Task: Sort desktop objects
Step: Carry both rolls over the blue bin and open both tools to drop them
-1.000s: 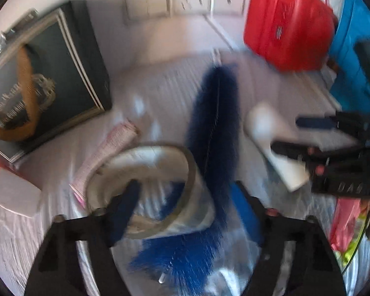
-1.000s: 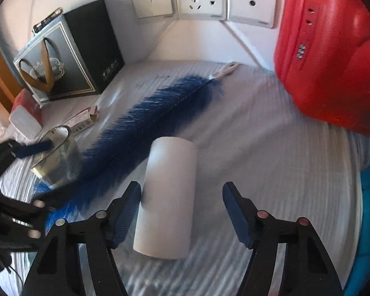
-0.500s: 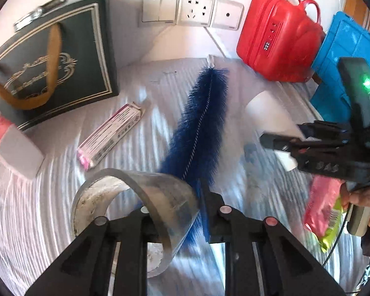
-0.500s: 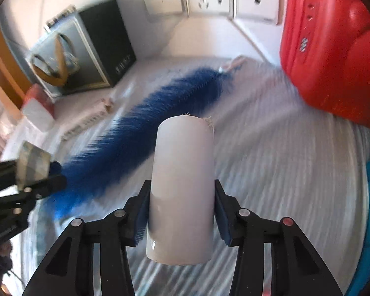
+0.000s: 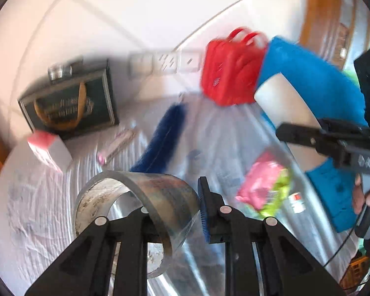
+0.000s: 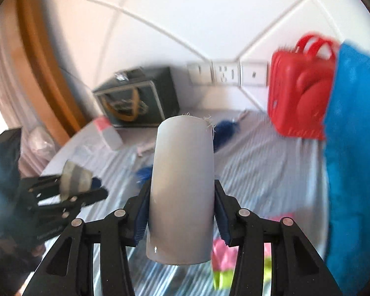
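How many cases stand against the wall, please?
2: the red case stands by the wall sockets, and the blue case stands beside it on the right. Others may be hidden.

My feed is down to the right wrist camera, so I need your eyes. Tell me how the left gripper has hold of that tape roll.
Observer: The left gripper is shut on the wall of the tape roll: one finger inside the ring, one outside.
Operator: Report what lies under my white cylinder. It blocks the middle of my view.
Observer: The left camera shows the blue feather duster lying whole on the white cloth, nothing on top of it.
Operator: Describe the pink thing at my bottom edge.
Observer: It is a pink and green packet lying on the cloth, with a small white item beside it, too blurred to name.
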`<state>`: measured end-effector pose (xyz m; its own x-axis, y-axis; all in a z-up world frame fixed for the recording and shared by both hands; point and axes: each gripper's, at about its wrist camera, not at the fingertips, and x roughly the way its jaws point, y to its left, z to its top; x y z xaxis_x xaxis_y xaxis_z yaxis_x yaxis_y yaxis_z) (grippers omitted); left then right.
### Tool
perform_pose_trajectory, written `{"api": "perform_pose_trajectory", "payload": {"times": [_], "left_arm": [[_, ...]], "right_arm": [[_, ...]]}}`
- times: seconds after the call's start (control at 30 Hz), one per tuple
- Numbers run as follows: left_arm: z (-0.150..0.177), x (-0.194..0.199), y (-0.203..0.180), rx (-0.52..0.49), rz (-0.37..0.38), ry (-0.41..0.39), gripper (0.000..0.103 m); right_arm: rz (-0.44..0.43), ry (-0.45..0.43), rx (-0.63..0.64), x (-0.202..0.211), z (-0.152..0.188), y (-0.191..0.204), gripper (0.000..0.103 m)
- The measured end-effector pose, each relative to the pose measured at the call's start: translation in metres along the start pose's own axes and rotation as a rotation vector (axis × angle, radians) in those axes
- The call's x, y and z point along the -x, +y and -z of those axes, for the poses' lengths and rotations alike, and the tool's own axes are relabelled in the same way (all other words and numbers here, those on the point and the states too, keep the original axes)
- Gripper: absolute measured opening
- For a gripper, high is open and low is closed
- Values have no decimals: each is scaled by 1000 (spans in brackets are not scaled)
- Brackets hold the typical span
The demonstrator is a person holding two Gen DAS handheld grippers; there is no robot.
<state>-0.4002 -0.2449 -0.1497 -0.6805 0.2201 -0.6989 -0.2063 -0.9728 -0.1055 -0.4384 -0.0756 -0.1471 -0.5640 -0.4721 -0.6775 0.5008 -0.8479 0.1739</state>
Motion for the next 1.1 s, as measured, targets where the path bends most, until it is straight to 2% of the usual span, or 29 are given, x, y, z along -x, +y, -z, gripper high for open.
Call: {"api": "perform_pose_trajectory", "payload": {"times": [0.2, 0.33, 0.5, 0.63, 0.77, 0.87, 0.93, 0.97, 1.0, 1.03, 1.07, 1.1], "left_arm": [[-21, 73, -82, -129, 117, -139, 19], [-35, 107, -160, -245, 219, -211, 19], [-55, 139, -255, -340, 290, -272, 19], [-73, 150, -339, -396, 315, -307, 19], [-87, 144, -407, -418, 310, -311, 19], [-95, 138, -442, -413, 291, -308, 19], [-98, 134, -457, -406, 251, -305, 22], [-102, 133, -467, -397, 203, -302, 26], [-105, 131, -471, -387, 168, -294, 30], [-107, 127, -476, -378, 141, -275, 41], [-111, 122, -478, -366, 118, -257, 49], [-112, 120, -479, -353, 89, -251, 55]], "right_arm": [[56, -133, -13, 124, 24, 18, 46], [139, -249, -34, 208, 39, 14, 46], [268, -393, -76, 314, 59, -19, 46], [362, -450, -115, 373, 69, -66, 46], [430, -462, -148, 411, 73, -122, 46], [453, -459, -164, 427, 72, -156, 46], [470, -456, -169, 432, 68, -172, 46], [478, -454, -175, 433, 67, -178, 47], [495, -458, -183, 435, 65, -186, 53], [505, -464, -191, 443, 66, -189, 61], [521, -474, -201, 446, 64, -195, 82], [533, -484, -201, 452, 68, -197, 88]]}}
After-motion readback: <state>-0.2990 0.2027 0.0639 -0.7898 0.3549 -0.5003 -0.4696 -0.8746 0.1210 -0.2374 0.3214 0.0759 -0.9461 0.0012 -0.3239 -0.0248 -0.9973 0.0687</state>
